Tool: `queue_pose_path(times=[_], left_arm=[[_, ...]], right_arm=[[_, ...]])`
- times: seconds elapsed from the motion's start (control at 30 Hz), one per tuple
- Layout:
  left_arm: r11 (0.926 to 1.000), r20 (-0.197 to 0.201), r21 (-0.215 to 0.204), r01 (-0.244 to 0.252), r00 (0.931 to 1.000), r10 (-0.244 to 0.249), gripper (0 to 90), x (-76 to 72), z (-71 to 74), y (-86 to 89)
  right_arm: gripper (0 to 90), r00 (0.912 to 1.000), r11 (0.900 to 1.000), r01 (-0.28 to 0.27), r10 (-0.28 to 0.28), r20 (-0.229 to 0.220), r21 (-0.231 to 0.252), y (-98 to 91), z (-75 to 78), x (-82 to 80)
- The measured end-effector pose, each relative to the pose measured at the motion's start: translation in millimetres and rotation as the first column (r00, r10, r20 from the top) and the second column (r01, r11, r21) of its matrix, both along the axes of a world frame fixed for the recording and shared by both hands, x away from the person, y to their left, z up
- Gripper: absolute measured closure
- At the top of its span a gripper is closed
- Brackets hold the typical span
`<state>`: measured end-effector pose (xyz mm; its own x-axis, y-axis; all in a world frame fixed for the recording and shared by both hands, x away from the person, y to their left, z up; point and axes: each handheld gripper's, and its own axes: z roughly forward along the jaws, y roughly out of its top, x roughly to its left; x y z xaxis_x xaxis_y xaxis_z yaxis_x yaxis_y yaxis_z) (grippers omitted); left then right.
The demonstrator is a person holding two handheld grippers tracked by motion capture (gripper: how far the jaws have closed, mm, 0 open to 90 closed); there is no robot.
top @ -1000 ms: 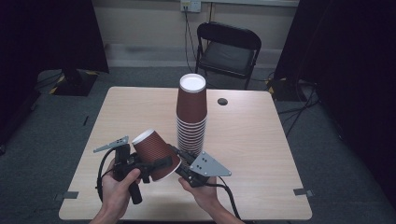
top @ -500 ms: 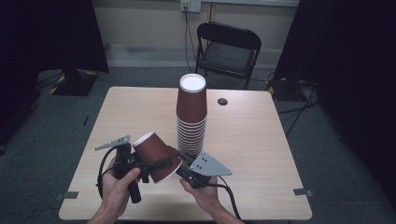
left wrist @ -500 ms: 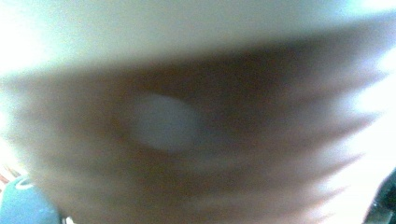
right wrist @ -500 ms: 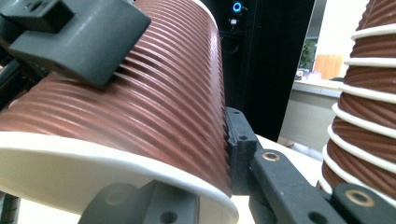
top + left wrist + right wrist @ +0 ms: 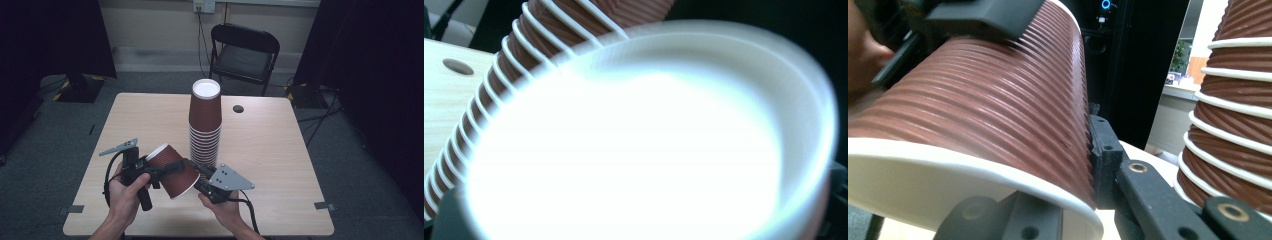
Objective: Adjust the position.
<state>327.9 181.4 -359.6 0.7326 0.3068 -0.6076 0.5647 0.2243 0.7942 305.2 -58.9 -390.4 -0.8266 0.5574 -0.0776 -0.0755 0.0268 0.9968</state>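
Between both grippers: tilted cup [image 5: 172,170], stack [image 5: 204,125] behind

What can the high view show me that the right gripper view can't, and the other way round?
High view alone: the whole table, a chair, both hands, and the right gripper at the wide end of the cup. Right gripper view alone: the cup's ribs up close, the left gripper's jaw lying against them. Both: the cup and the stack.
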Motion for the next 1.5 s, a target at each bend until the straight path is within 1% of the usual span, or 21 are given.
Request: queue_pose_path(times=[0.2, 0.27, 0.33, 0.37, 0.47, 0.53, 0.6, 0.63, 0.77, 0.8, 0.83, 0.9, 0.97, 1.03, 1.13, 1.2, 1.3, 1.33, 1.4, 1.47, 1.5], left_arm=[[0.9997, 0.039, 0.022, -0.008, 0.9992, 0.007, 11.3, 1.1, 0.4, -1.7], [0.9991, 0.048, 0.005, -0.041, 0.9980, 0.041, 12.7, 1.1, 2.0, 1.4], [0.9992, 0.058, -0.002, -0.041, 0.9975, 0.041, 14.4, 2.9, 4.1, 5.1], [0.9984, 0.058, 0.006, -0.057, 0.9967, 0.057, 15.1, 3.0, 4.8, 7.8], [0.9967, 0.086, -0.004, -0.081, 0.9930, 0.081, 17.4, 1.9, 6.0, 13.3], [0.9972, 0.107, 0.001, -0.075, 0.9915, 0.074, 16.9, 1.1, 7.0, 14.7], [0.9972, 0.114, -0.001, -0.074, 0.9907, 0.074, 16.8, 0.7, 7.2, 15.3], [0.9970, 0.130, -0.003, -0.078, 0.9885, 0.077, 16.4, -1.1, 8.1, 16.3], [0.9953, 0.166, 0.042, -0.088, 0.9828, 0.079, 21.8, -3.0, 7.8, 17.2], [0.9949, 0.179, 0.058, -0.082, 0.9812, 0.071, 24.0, -3.2, 7.3, 17.4], [0.9924, 0.201, 0.080, -0.093, 0.9768, 0.075, 26.0, -3.8, 6.6, 17.7], [0.9907, 0.217, 0.094, -0.098, 0.9733, 0.076, 31.1, -5.1, 5.6, 18.2], [0.9884, 0.216, 0.120, -0.093, 0.9742, 0.065, 30.5, -6.3, 3.4, 18.4], [0.9829, 0.222, 0.154, -0.101, 0.9729, 0.065, 30.4, -7.8, 0.9, 18.8], [0.9805, 0.215, 0.179, -0.081, 0.9757, 0.041, 33.2, -9.7, -4.0, 18.4], [0.9765, 0.200, 0.203, -0.073, 0.9792, 0.032, 31.8, -11.1, -7.6, 17.5], [0.9722, 0.183, 0.226, -0.062, 0.9828, 0.020, 30.5, -12.3, -13.6, 14.8], [0.9674, 0.189, 0.247, -0.056, 0.9819, 0.008, 30.8, -12.6, -16.0, 13.5], [0.9578, 0.203, 0.282, -0.056, 0.9792, -0.003, 29.7, -13.1, -19.0, 11.4], [0.9563, 0.202, 0.290, -0.035, 0.9791, -0.025, 29.6, -13.6, -20.8, 8.8], [0.9547, 0.206, 0.297, -0.023, 0.9777, -0.040, 29.6, -13.7, -21.2, 7.9]], right_arm=[[84.7, 0.9997, 0.9997, 0.011, -0.012, -0.023, -0.019, -6.2, 0.6, -3.8], [84.8, 0.9997, 0.9995, 0.009, -0.009, -0.021, -0.030, -7.8, 0.1, -5.4], [84.8, 0.9998, 0.9989, 0.010, -0.011, -0.013, -0.046, -8.6, -0.6, -7.4], [84.9, 0.9998, 0.9985, 0.004, -0.005, -0.020, -0.054, -9.0, -1.1, -8.2], [85.7, 0.9996, 0.9964, -0.002, -0.001, -0.029, -0.085, -10.4, -3.7, -8.7], [86.1, 0.9988, 0.9953, -0.003, -0.002, -0.050, -0.097, -12.0, -6.4, -7.9], [86.2, 0.9971, 0.9950, -0.012, 0.004, -0.076, -0.099, -14.2, -9.1, -6.6], [86.2, 0.9963, 0.9939, -0.008, -0.001, -0.086, -0.110, -15.6, -10.3, -6.0], [86.2, 0.9907, 0.9903, -0.022, 0.003, -0.136, -0.137, -20.6, -11.4, -3.9], [86.2, 0.9880, 0.9890, -0.028, 0.005, -0.155, -0.145, -22.8, -11.1, -2.8], [86.2, 0.9849, 0.9878, -0.034, 0.007, -0.173, -0.152, -24.0, -10.9, -1.7], [86.1, 0.9788, 0.9841, -0.043, 0.007, -0.205, -0.172, -27.2, -10.4, 0.3], [86.2, 0.9709, 0.9809, -0.057, 0.011, -0.239, -0.186, -30.3, -10.1, 2.1], [86.2, 0.9622, 0.9781, -0.078, 0.023, -0.271, -0.193, -32.7, -10.1, 4.3], [86.1, 0.9515, 0.9732, -0.091, 0.022, -0.307, -0.211, -35.9, -10.0, 7.3], [86.1, 0.9393, 0.9702, -0.107, 0.026, -0.342, -0.218, -39.0, -10.0, 10.5], [86.1, 0.9262, 0.9616, -0.124, 0.024, -0.376, -0.245, -42.1, -9.2, 14.0], [86.2, 0.9206, 0.9585, -0.130, 0.022, -0.390, -0.254, -43.1, -8.8, 14.9], [86.1, 0.9096, 0.9467, -0.144, 0.011, -0.415, -0.288, -44.5, -8.3, 17.3], [86.1, 0.8984, 0.9384, -0.162, 0.013, -0.439, -0.305, -46.1, -8.4, 19.5], [86.1, 0.8964, 0.9348, -0.165, 0.009, -0.443, -0.315, -46.9, -8.5, 20.1]])
